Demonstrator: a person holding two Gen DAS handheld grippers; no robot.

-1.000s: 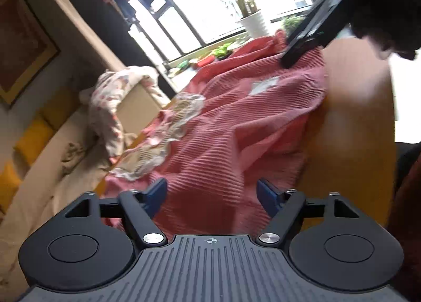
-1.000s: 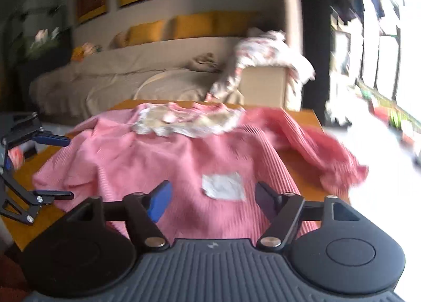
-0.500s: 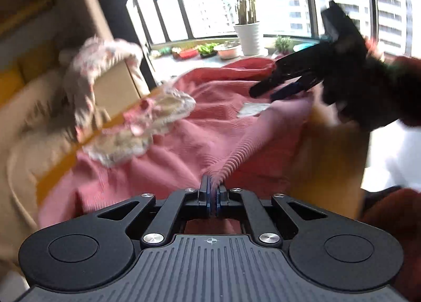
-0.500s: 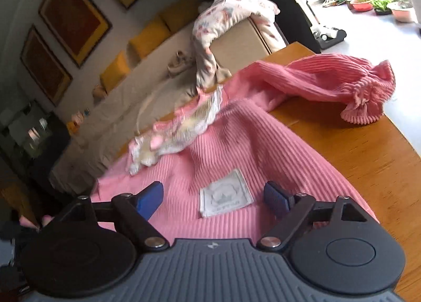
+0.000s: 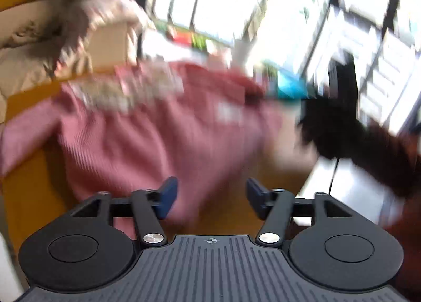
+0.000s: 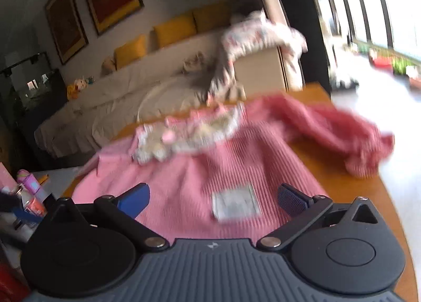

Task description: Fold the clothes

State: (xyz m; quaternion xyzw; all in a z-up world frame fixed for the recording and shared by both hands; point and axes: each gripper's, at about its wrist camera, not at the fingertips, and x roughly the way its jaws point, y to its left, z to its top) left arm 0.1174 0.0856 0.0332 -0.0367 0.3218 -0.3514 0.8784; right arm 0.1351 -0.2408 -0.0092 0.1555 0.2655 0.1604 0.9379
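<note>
Both grippers, left (image 5: 209,198) and right (image 6: 213,200), gaped empty over the soft, limp pink ribbed-knit sweater (image 6: 200,178); its hem just ahead looked the easiest pinch.

Your garment is a pink ribbed knit sweater (image 6: 200,170), lying spread on the orange wooden table (image 6: 352,191). At its far end you have a frilly cream collar (image 6: 189,136) with small pink decorations. A small pale square label (image 6: 235,206) sits on the ribbed body near the hem closest to you. One sleeve (image 6: 334,128) stretches out to the right and ends in a bunched, crumpled cuff resting on the tabletop. On the left, the fabric reaches toward the table's edge. In your left view the same sweater (image 5: 136,138) appears blurred, its other sleeve (image 5: 26,136) trailing left.
</note>
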